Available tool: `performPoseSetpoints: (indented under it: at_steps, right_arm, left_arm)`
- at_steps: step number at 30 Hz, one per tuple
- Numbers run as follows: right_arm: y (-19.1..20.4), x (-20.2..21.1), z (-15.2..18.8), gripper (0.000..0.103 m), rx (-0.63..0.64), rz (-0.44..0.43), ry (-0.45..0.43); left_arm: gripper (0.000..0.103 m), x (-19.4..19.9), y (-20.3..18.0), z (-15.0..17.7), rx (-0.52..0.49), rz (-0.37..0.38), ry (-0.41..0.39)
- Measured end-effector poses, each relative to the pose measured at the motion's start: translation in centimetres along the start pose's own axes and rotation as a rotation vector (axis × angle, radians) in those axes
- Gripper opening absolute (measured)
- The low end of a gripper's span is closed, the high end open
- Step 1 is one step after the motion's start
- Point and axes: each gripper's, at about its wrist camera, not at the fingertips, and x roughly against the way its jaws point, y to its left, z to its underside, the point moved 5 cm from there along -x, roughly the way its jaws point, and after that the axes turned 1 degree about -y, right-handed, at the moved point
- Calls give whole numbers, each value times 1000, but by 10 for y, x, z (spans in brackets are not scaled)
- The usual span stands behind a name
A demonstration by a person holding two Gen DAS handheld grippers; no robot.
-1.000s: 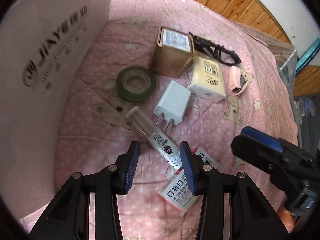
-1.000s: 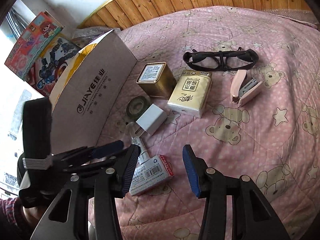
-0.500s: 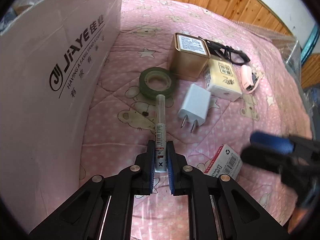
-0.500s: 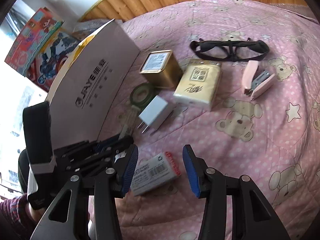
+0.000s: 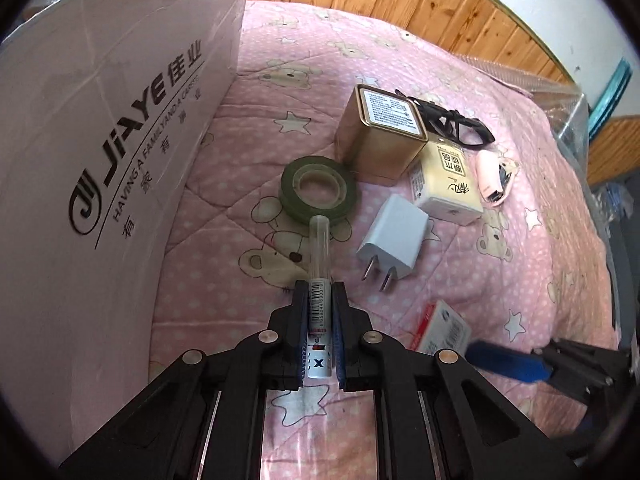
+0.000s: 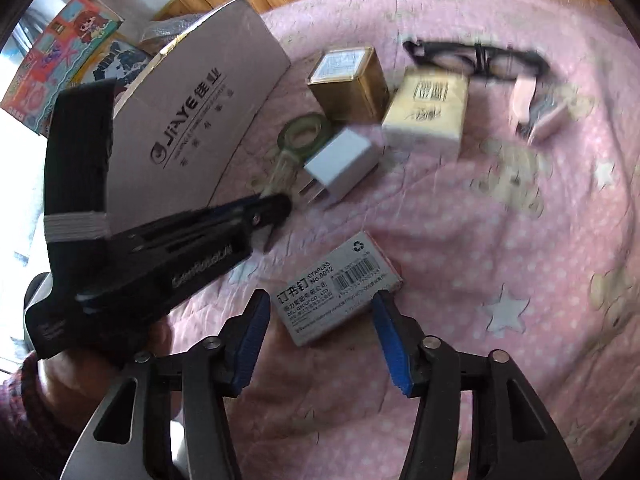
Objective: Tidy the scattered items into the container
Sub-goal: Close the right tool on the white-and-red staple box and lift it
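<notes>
One slim clear-capped white pen (image 5: 319, 292), barcode label along its barrel

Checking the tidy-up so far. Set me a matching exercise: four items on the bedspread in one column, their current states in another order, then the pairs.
Items:
1. pen
2. staples box
3. white charger
4. tape roll

States:
A. lying flat, partly hidden by the pen's clear end
B. between the open right tool, not pressed
C. clamped in the left tool, which has just closed
D. prongs pointing toward the camera in the left wrist view

Pairs: 1-C, 2-B, 3-D, 4-A
</notes>
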Motion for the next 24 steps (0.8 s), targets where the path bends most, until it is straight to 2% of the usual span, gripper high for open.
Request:
performPoseSetpoints:
  at_steps: [3, 9, 11, 16, 18, 19, 20, 22, 24]
  right_arm:
    - [-16, -8, -4, 45, -44, 49, -10]
    - [-16, -8, -7, 49, -109, -24, -28]
    - [-6, -12, -5, 47, -87, -38, -21]
    - [4, -25, -7, 47, -8, -4, -46]
    - [8, -26, -8, 32, 10, -32, -45]
    - [11, -25, -8, 30, 32, -37, -50]
    - [14, -23, -10, 26, 66, -17, -66]
    - [18, -19, -15, 24, 144, 63, -102]
    - [15, -17, -18, 20, 165, 119, -115]
  left_arm:
    - [11, 2, -1, 4, 5, 8, 1]
    - [11, 13, 0, 22, 14, 21, 11]
    - [11, 16, 3, 30, 27, 9, 15]
    - [11, 25, 9, 45, 57, 21, 22]
    - [11, 29, 3, 52, 36, 29, 27]
    - [11, 31, -5, 59, 14, 41, 31]
    - [11, 33, -11, 65, -6, 45, 36]
    - [11, 34, -20, 72, -38, 24, 38]
    - [11, 37, -19, 74, -26, 9, 30]
